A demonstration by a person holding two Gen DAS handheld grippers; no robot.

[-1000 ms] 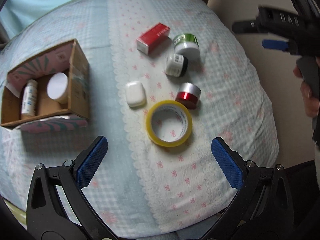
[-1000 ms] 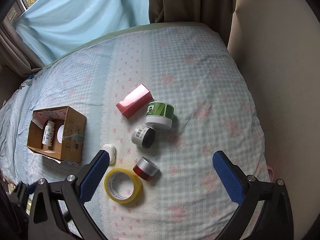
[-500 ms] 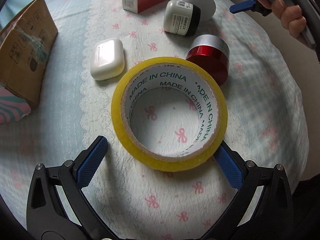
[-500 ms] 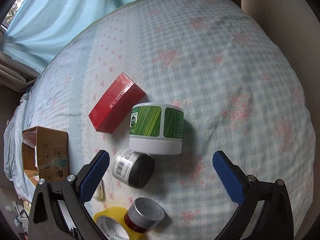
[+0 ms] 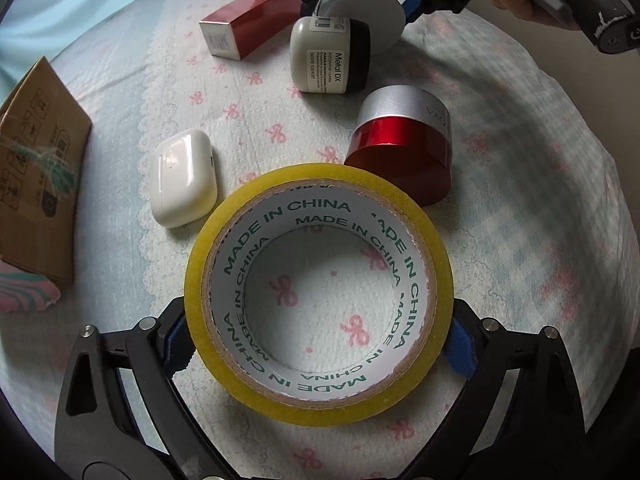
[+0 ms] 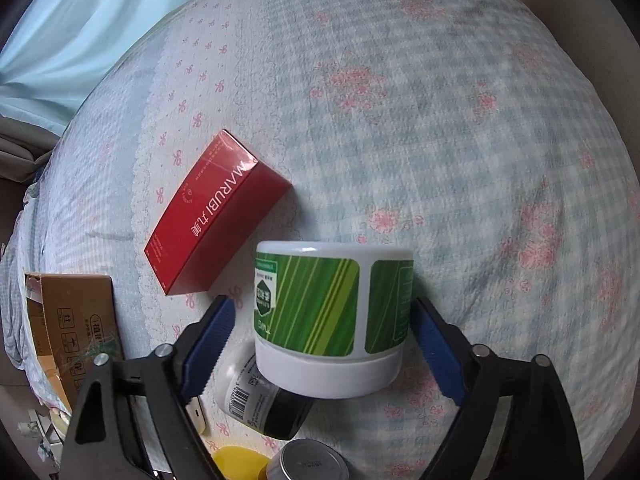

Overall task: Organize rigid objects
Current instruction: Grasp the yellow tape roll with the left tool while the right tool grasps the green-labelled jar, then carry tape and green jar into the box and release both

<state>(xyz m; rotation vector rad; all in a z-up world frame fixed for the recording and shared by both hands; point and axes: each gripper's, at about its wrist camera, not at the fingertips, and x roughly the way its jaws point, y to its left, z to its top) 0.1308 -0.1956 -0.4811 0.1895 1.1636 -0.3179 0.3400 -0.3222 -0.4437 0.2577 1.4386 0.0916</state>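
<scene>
A yellow tape roll (image 5: 320, 408) lies flat on the bedspread between the fingers of my left gripper (image 5: 318, 342); the blue pads touch or nearly touch its sides. A green-and-white jar (image 6: 332, 320) stands upside down between the fingers of my right gripper (image 6: 322, 344); the right pad touches it and a small gap shows at the left pad. The jar also shows in the left wrist view (image 5: 362, 12). Around them lie a red box (image 6: 216, 212), a black-and-white jar (image 5: 328, 56), a red-and-silver jar (image 5: 400, 140) and a white earbud case (image 5: 184, 182).
A cardboard box (image 5: 36, 176) stands at the left on the bed; its inside is out of view. A blue curtain (image 6: 80, 20) hangs behind the bed. A beige wall (image 5: 592, 64) runs along the right edge of the bed.
Both grippers have come down close to the bed. The left has closed in around the tape roll. The right has narrowed around the green jar.
</scene>
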